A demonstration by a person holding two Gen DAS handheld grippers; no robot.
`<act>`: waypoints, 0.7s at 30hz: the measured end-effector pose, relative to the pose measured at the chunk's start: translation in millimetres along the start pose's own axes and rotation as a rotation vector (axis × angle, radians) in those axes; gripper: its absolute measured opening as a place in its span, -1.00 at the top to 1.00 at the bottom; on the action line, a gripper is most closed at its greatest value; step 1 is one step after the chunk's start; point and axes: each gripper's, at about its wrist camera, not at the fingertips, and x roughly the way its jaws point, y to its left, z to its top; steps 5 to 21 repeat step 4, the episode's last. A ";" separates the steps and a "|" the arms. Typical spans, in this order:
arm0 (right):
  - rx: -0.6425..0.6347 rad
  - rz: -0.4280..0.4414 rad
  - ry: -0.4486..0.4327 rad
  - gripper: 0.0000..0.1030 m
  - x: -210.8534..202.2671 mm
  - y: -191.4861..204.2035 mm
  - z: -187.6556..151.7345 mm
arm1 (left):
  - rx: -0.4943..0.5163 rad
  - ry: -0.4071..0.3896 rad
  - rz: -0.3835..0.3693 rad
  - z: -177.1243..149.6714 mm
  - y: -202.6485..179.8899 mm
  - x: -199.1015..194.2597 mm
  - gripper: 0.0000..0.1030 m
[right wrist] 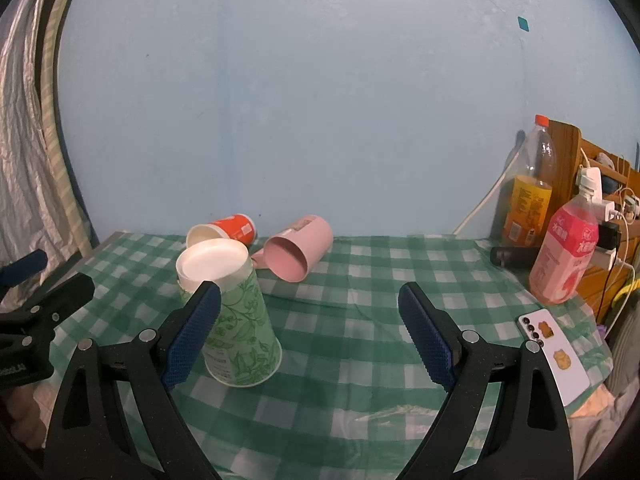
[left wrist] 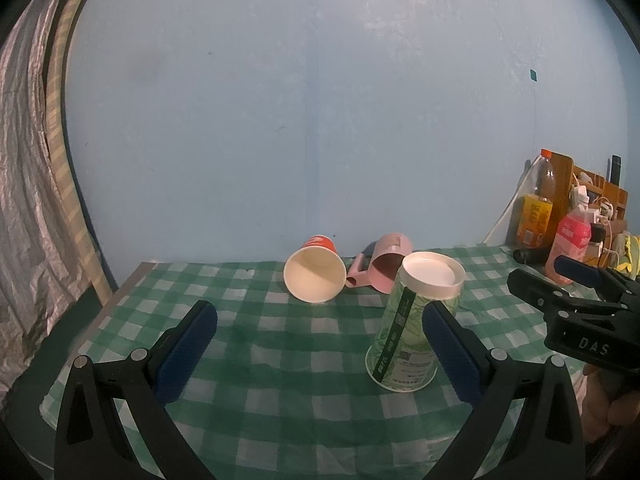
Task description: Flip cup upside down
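The worktop under a green-and-white checked cloth (left wrist: 280, 344) carries everything. The left gripper (left wrist: 320, 344) hovers low over the near side, level, its blue-padded fingers (left wrist: 188, 344) spread wide and holding nothing. The right gripper (right wrist: 310, 328) hovers likewise to the right, fingers (right wrist: 426, 336) wide apart and empty; "DAS" is printed on its body. The green leaf-patterned paper cup (right wrist: 236, 320) stands mouth-down between them, white base up, leaning slightly. Behind it, near the far wall, lie an orange paper cup (left wrist: 316, 272) and a pink plastic mug (left wrist: 390, 264), both on their sides.

Dim bluish light, fisheye-warped edges
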 end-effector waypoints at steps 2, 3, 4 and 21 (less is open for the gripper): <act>0.000 0.000 0.002 -0.74 0.1 0.4 -0.3 | 0.000 0.001 0.002 0.2 -0.1 0.0 -1.00; -0.001 0.000 0.005 -0.74 0.5 0.6 -0.3 | -0.001 0.002 0.001 0.3 0.0 0.2 -1.00; -0.001 0.000 0.005 -0.74 0.5 0.8 -0.4 | -0.002 0.006 0.002 -0.7 -0.4 -0.4 -1.00; -0.001 0.000 0.005 -0.74 0.5 0.8 -0.4 | -0.002 0.006 0.002 -0.7 -0.4 -0.4 -1.00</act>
